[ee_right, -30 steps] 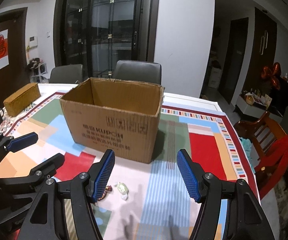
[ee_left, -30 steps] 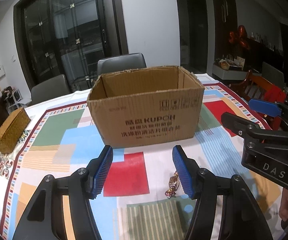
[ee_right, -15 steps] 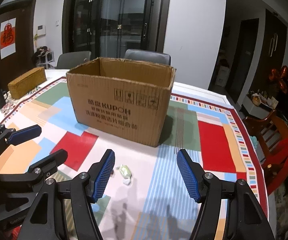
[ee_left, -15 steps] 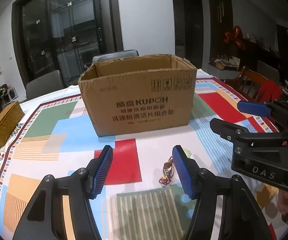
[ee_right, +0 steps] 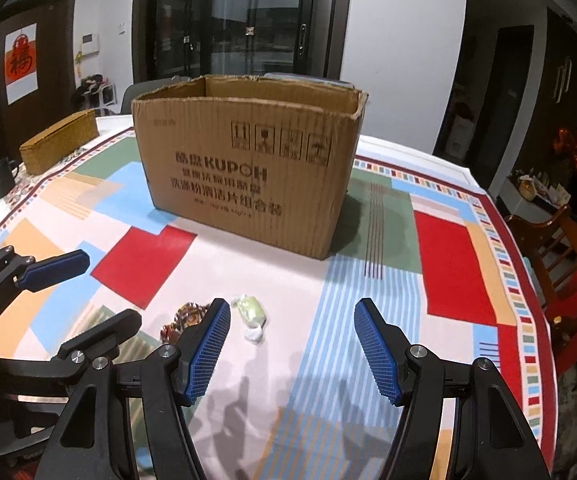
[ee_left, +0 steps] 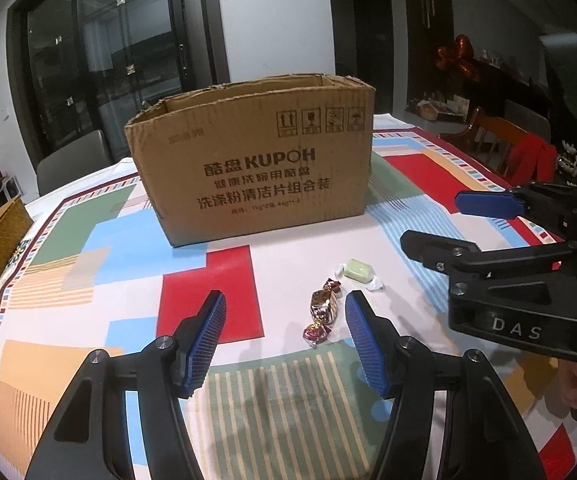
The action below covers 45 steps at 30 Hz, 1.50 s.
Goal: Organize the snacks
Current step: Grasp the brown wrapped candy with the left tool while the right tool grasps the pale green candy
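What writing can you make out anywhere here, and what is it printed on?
"酷盘 KUPOH": front of the cardboard box.
Chinese lines beneath it, and the four handling symbols: too blurred to read surely.
"DAS": side of the right gripper.
"福": red paper on the door.

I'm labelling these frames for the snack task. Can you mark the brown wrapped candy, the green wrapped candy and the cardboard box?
brown wrapped candy [ee_left: 323, 307], left wrist view, middle of its wrapper.
green wrapped candy [ee_right: 251, 309], right wrist view, its green body.
cardboard box [ee_left: 256, 176], left wrist view, printed front wall.
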Tool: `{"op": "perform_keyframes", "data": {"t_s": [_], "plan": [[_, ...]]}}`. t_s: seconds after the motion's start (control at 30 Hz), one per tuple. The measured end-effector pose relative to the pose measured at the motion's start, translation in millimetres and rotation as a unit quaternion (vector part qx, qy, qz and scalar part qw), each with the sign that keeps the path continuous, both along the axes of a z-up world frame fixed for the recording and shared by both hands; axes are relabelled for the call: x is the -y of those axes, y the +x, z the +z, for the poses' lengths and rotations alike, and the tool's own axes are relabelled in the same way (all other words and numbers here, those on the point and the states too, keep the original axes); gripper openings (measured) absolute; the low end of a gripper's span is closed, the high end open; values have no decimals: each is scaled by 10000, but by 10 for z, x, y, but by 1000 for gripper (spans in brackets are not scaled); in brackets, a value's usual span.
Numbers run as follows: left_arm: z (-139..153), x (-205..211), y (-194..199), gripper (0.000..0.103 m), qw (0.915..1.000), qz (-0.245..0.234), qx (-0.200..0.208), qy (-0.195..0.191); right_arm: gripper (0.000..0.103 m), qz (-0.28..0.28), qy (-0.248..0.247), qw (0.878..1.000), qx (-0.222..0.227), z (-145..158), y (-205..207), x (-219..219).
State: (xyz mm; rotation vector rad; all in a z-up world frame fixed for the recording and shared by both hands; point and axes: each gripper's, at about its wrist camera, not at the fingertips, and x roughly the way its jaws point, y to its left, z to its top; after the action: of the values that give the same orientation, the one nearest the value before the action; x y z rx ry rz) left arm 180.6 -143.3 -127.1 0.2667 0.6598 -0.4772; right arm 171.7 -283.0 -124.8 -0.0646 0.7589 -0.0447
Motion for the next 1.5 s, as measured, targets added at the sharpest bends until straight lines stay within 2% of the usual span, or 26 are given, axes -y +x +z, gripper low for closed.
{"op": "perform_keyframes", "data": {"t_s": [0.17, 0.4, 0.6, 0.7, 0.97, 1.13, 1.3, 1.5], "plan": [[-70, 58, -27, 61, 9999, -125, 18, 46, 65, 182, -14, 9998, -71, -88, 0, -20], [-176, 176, 36, 60, 9996, -194, -154, 166, 65, 509, -114, 9985, -175, -163, 68, -13], [-247, 275, 90, 55, 9990, -197, -187, 341, 65, 802, -124, 9963, -265, -233, 152, 24], [-287, 302, 123, 51, 9987, -197, -268, 391, 61, 925, -115, 9951, -318, -279, 204, 33], [-376, 362, 209, 49, 9979, -183, -399, 469, 55, 1208, -15, 9915, -491, -404, 344, 40], [-443, 379, 278, 42, 9971, -148, -542, 522, 48, 1380, -48, 9889, -550, -458, 411, 5], [-493, 369, 313, 39, 9965, -144, -655, 497, 42, 1580, 41, 9853, -643, -515, 476, -34], [-492, 345, 329, 38, 9965, -145, -692, 456, 42, 1676, 129, 9834, -689, -553, 552, -62]]}}
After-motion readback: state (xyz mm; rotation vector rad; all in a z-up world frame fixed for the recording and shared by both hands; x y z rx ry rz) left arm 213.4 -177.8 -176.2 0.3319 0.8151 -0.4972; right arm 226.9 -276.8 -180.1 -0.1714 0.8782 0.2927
